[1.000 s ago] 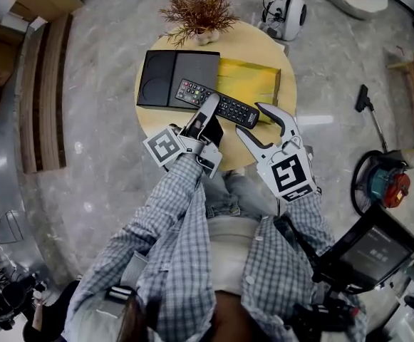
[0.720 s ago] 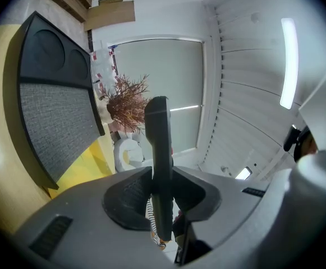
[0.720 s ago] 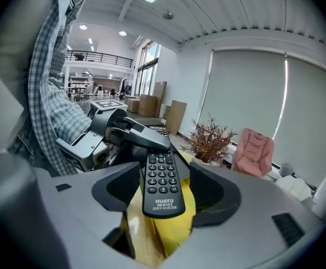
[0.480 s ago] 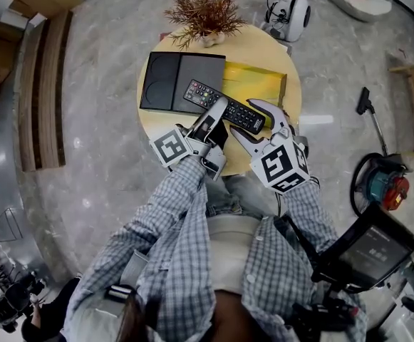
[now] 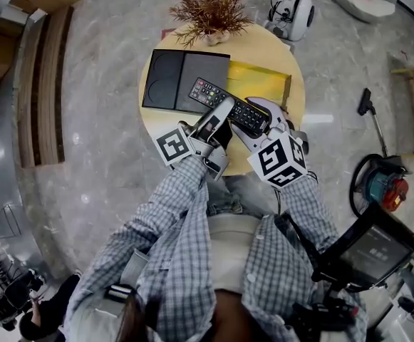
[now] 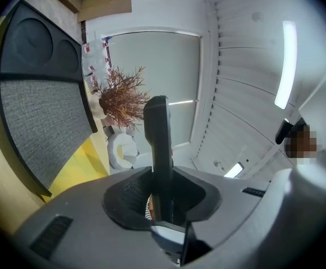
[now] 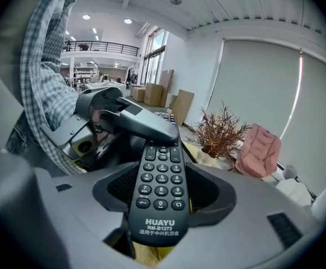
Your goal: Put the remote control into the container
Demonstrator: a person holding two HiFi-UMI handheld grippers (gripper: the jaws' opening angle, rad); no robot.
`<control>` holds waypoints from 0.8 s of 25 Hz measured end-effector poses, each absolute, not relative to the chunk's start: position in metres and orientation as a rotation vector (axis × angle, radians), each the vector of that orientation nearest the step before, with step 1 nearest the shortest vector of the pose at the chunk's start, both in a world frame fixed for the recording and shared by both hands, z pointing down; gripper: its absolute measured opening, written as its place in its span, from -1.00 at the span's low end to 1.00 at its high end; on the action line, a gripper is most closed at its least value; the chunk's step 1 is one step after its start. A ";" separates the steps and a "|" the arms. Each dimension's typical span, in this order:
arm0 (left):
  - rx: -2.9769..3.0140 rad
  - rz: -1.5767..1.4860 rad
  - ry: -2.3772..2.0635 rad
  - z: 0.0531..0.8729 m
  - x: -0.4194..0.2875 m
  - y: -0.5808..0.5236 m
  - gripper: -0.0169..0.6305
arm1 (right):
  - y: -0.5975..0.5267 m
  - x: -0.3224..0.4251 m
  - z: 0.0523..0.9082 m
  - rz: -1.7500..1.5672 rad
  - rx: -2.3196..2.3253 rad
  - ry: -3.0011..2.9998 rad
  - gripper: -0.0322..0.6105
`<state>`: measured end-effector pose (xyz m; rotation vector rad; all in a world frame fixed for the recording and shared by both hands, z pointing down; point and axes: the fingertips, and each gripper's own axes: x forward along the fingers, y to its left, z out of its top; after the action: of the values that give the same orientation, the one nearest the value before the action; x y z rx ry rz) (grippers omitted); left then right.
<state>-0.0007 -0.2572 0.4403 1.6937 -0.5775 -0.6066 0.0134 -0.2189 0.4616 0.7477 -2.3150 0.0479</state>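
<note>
The black remote control (image 5: 229, 105) hangs just above the round yellow table (image 5: 157, 123), its far end over the black container (image 5: 182, 77). My left gripper (image 5: 222, 112) is shut on its middle; in the left gripper view the remote (image 6: 158, 144) stands edge-on between the pads. My right gripper (image 5: 254, 118) straddles the remote's near end. Its jaws have just been opening, and the remote (image 7: 158, 189) lies between them with a gap on each side. The left gripper's finger (image 7: 133, 115) lies across the remote's far part.
A yellow mat (image 5: 260, 83) lies on the table right of the container. A dried plant (image 5: 208, 9) stands at the table's far edge. On the floor are a white device (image 5: 290, 7) and a vacuum cleaner (image 5: 381, 180). A pink bag (image 7: 258, 150) sits behind the plant.
My right gripper has moved up and left from beside the remote until its jaws reach around the remote's near end. The left gripper still holds the remote, barely shifted.
</note>
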 end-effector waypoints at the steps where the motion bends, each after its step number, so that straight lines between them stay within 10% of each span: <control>1: 1.690 -0.603 -0.572 0.440 -0.001 -0.257 -0.63 | -0.219 0.013 0.461 0.057 0.745 -2.314 -0.11; 15: 1.700 -0.498 -0.441 0.448 0.020 -0.256 -0.61 | -0.220 0.032 0.473 0.102 0.801 -2.259 -0.12; 20: 1.673 -0.473 -0.431 0.450 0.021 -0.254 -0.32 | -0.226 0.044 0.477 0.144 0.869 -2.247 -0.12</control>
<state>0.0210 -0.2542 0.4505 1.6734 -0.4306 -0.4730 0.0438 -0.2261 0.4766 0.8695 -2.2473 0.1439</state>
